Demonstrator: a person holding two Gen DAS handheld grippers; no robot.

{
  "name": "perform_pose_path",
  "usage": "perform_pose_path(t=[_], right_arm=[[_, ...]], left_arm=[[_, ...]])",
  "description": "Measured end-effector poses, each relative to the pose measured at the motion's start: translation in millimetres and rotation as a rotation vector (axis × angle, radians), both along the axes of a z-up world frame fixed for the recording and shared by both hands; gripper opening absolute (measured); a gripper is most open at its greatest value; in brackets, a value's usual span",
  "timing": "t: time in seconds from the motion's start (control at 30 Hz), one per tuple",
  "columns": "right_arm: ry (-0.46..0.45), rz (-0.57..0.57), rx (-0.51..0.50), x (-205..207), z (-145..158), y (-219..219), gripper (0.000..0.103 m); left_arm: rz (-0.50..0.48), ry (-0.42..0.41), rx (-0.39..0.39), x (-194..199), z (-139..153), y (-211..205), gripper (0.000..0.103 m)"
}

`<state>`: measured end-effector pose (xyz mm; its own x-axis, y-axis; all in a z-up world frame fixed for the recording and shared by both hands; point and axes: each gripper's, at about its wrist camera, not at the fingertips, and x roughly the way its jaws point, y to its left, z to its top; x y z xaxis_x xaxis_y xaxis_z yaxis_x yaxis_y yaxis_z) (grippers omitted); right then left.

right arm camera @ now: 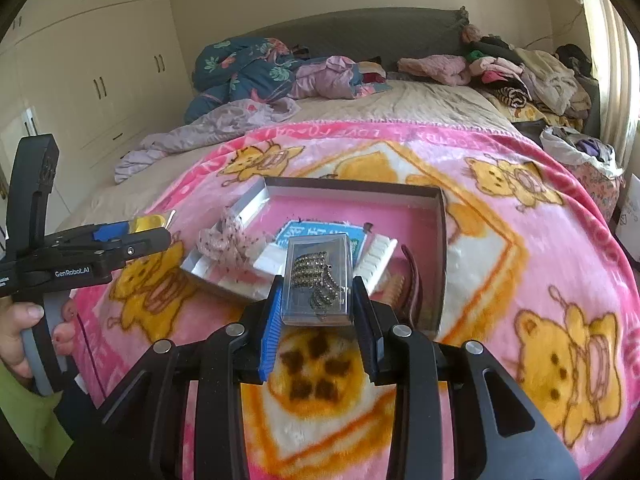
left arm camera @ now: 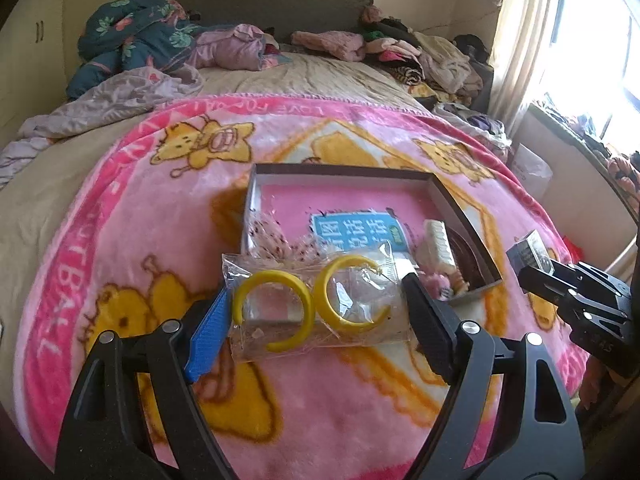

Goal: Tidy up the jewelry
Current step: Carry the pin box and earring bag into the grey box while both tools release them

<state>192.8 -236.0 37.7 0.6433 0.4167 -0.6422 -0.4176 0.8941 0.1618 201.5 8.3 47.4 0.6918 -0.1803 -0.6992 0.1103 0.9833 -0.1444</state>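
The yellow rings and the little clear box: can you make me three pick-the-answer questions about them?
1. Where is the clear bag of yellow rings?
A. between the left gripper's fingers
B. under a pillow
C. on the floor

2. How many yellow rings are in it?
A. one
B. two
C. five

3. What is the right gripper doing?
A. hanging empty
B. holding a spoon
C. shut on the clear box

Answers: 1 A, the fingers flank the bag. 2 B, two rings show. 3 C, both fingers press its sides.
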Motion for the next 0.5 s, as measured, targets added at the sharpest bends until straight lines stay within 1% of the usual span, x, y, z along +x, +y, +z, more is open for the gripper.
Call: perform_pose_path(t=[0.2, 0.5], right_arm=[[0.002, -0.001, -0.012, 17, 1, 7, 0.032], [0.044, -0.005, -0.039, 49, -18, 15, 0.032]], left_arm=[[0.013, 0.007, -0.006, 18, -3, 6, 0.074], [0.005, 0.041, -0.009, 49, -23, 6, 0.074]])
